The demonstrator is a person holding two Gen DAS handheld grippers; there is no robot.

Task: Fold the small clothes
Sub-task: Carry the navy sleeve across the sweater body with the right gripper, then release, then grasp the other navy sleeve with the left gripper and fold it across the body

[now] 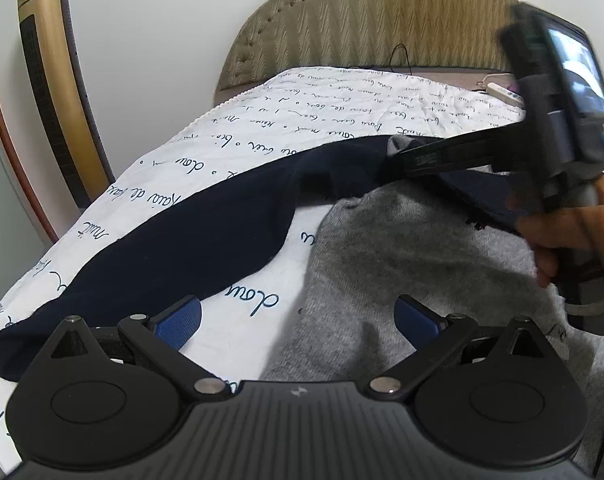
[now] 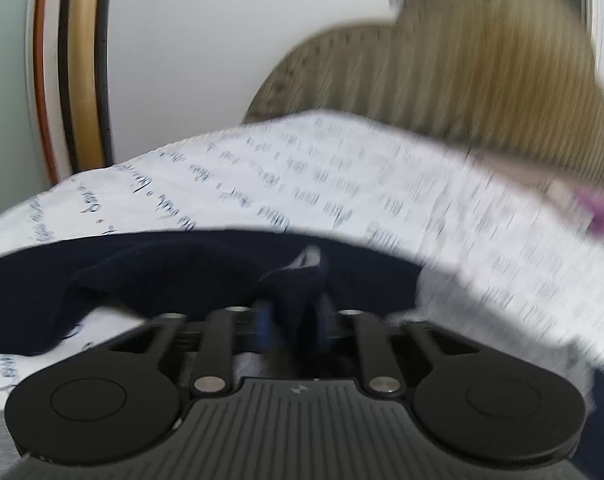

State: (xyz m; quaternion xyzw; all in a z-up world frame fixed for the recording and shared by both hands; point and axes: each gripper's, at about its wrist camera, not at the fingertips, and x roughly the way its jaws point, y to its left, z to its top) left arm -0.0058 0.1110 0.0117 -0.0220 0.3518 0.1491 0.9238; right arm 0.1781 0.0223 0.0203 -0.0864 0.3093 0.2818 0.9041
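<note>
Navy garment (image 1: 190, 232) on the bed (image 1: 262, 128) — long axis running from beside the left hand-held gripper (image 1: 298, 316), jaws wide and empty, up-right to the right hand-held gripper (image 2: 292, 312), which pinches its far fold — right is nearer.

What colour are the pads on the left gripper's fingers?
Blue, ribbed pads on black fingers of the left gripper; clearest in the left wrist view.

1. Soft, even indoor light is filling both views; no glare is showing.
2. The left wrist view is staying mostly sharp, though the right gripper (image 1: 397, 156) and the hand (image 1: 565, 232) are smearing.
3. The right wrist view is blurring heavily across the printed bedspread (image 2: 381, 184) and headboard (image 2: 481, 68).
4. Fisheye distortion is bending the edges, with dark corners.
</note>
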